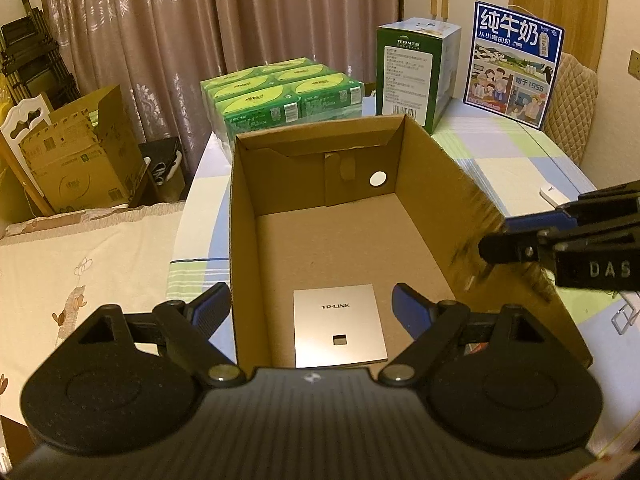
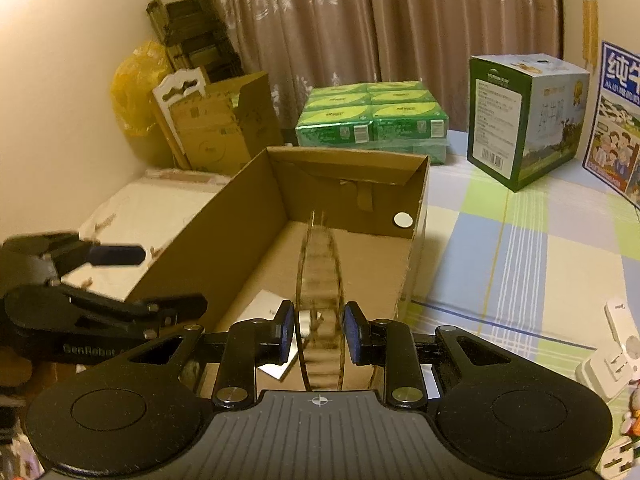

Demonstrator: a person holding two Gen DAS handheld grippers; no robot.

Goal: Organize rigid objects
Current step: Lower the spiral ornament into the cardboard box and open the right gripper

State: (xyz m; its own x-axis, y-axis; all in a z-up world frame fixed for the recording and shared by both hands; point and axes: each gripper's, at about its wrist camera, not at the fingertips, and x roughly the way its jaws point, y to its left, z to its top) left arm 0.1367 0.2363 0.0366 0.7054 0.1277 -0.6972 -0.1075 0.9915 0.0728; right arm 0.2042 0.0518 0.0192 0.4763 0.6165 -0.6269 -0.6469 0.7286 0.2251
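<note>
An open brown cardboard box [image 1: 436, 184] sits on a table covered with a pastel checked cloth [image 2: 520, 264]. Flat on the box floor, at its near end, lies a silver square TP-LINK panel [image 1: 339, 325]. The left gripper [image 1: 312, 312] straddles the box's near left wall with its jaws spread wide, one blue pad outside the wall and one inside, neither pad pressing on anything. The right gripper [image 2: 318, 330] is clamped on a clear, thin, upright plastic piece [image 2: 320, 280], blurred in the right wrist view, held over the near end of the box; what it is cannot be told. Beyond the box stand a shrink-wrapped pack of green tissue boxes [image 1: 280, 96], a green and white carton [image 1: 416, 72] and a blue milk carton [image 1: 516, 60]. White plug adapters [image 2: 616, 356] lie on the cloth to the right
</note>
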